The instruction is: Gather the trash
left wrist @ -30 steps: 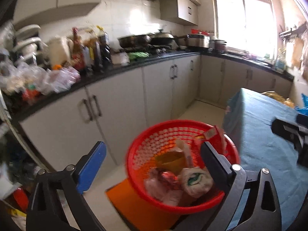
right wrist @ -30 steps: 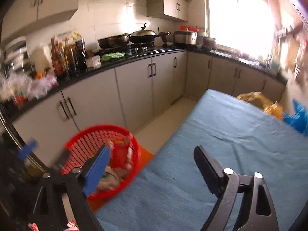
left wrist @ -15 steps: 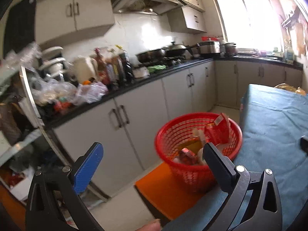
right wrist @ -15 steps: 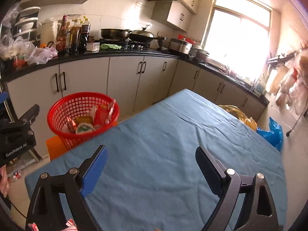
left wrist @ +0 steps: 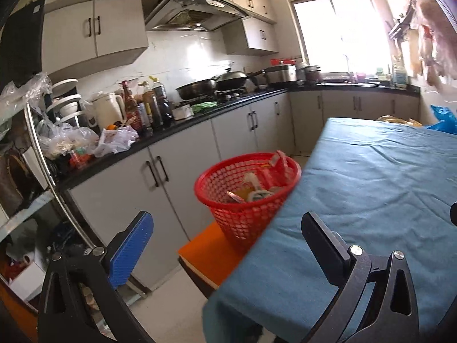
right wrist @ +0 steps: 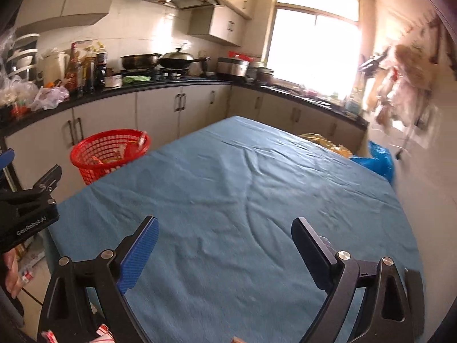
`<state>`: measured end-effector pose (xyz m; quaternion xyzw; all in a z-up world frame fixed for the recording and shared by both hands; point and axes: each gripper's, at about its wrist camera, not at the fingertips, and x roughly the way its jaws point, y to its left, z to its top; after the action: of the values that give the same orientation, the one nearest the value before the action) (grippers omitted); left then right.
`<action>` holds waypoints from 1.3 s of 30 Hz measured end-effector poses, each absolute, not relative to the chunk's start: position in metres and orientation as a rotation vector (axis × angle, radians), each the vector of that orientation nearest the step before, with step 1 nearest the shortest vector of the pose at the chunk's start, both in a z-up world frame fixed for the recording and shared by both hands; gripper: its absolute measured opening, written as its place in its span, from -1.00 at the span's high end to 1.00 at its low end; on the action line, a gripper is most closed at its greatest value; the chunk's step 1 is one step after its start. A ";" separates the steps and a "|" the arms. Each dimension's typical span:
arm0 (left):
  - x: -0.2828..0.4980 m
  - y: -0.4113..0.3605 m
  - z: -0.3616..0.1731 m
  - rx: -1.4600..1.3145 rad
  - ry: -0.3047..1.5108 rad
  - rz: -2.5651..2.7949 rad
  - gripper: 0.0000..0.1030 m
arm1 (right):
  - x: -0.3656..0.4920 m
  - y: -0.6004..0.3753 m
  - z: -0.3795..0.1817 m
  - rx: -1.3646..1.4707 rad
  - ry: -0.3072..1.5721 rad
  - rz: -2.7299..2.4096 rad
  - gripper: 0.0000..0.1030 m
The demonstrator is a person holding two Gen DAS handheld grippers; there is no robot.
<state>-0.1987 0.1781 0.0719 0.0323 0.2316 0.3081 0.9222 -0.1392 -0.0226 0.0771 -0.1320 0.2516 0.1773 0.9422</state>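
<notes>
A red mesh basket [left wrist: 245,197] [right wrist: 110,154] stands on an orange stool [left wrist: 211,254] beside the left edge of the blue-clothed table [right wrist: 242,200]. Wrappers and other trash [left wrist: 257,185] lie inside the basket. My left gripper [left wrist: 225,228] is open and empty, held back from the basket near the table's corner. My right gripper [right wrist: 225,234] is open and empty above the near part of the blue cloth. The left gripper's body [right wrist: 28,208] shows at the left edge of the right wrist view. A red-and-white wrapper [right wrist: 102,333] peeks in at the bottom edge there.
A black counter [left wrist: 177,131] over grey cabinets [left wrist: 137,188] runs along the far wall, crowded with bottles, bags, pans and a kettle. A metal shelf rack [left wrist: 42,154] stands at the left. Yellow [right wrist: 322,143] and blue bags [right wrist: 377,160] lie past the table's far corner.
Both grippers have pulled back and up from the basket. The basket now looks smaller and farther off, and more of the blue table shows in both views.
</notes>
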 end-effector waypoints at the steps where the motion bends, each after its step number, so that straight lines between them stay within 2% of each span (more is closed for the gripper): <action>1: -0.201 0.173 0.071 0.067 0.479 0.612 -1.00 | -0.142 -0.028 0.076 -0.259 0.518 0.351 -0.87; 16: -0.214 0.139 0.059 0.079 0.482 0.508 -1.00 | -0.171 -0.050 0.073 -0.257 0.533 0.273 -0.87; 39: -0.211 0.131 0.053 0.084 0.503 0.480 -1.00 | -0.174 -0.053 0.067 -0.270 0.551 0.254 -0.88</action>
<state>-0.2114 0.1305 0.0526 0.0411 0.2463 0.2349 0.9394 -0.1741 -0.0527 0.0673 -0.1324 0.2706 0.1246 0.9454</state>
